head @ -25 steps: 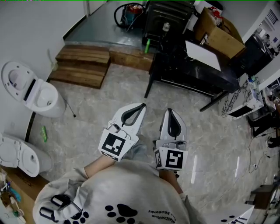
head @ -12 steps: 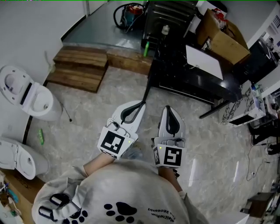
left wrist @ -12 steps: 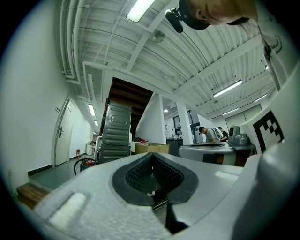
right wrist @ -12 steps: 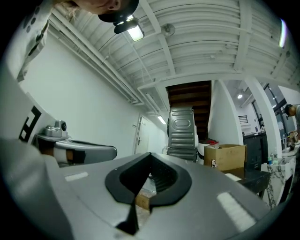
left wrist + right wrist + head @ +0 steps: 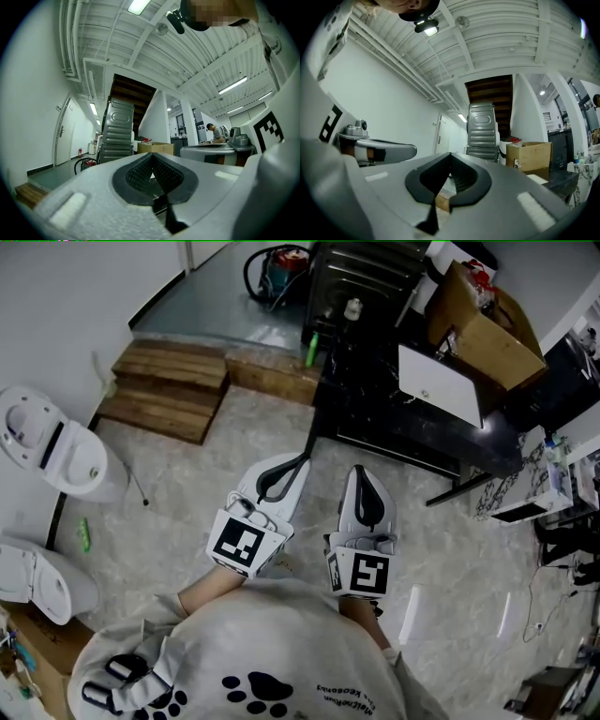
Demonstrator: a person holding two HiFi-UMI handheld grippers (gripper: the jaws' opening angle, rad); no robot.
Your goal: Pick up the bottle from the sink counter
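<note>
- Close to the person's waist, the left gripper [image 5: 302, 465] and the right gripper [image 5: 362, 472] sit side by side over the marbled floor [image 5: 197, 474], marker cubes facing up.
- Both point forward, away from the body. The left gripper leans slightly toward the right one, and the right gripper runs almost straight ahead.
- The left gripper [image 5: 151, 158] has its jaws closed tip to tip, with nothing between the ribbed pads.
- The right gripper [image 5: 450, 157] is likewise closed and empty, its dark pads meeting at the front.
- A bare left wrist [image 5: 202, 594] comes out of a pale sweatshirt [image 5: 253, 652] with paw prints; the hands themselves are hidden under the cubes.
- What looks like a small pale bottle [image 5: 352, 307] stands well ahead of both grippers, at the far edge of the black counter [image 5: 394, 418], apart from either jaw.
- It seems to stand upright with its cap toward the camera, long axis vertical, but it is too small to be sure.
- A green item [image 5: 311, 348] stands just below and left of it, at the counter's corner.
- A white panel [image 5: 441, 382] lies on the counter, and an open cardboard box [image 5: 483, 329] sits behind it.
- Wooden steps [image 5: 173, 381] lie to the left of the counter.
- Two white toilets [image 5: 52, 442] stand along the left wall.
- Far off in the left gripper view, another person [image 5: 214, 133] stands at a bench.
</note>
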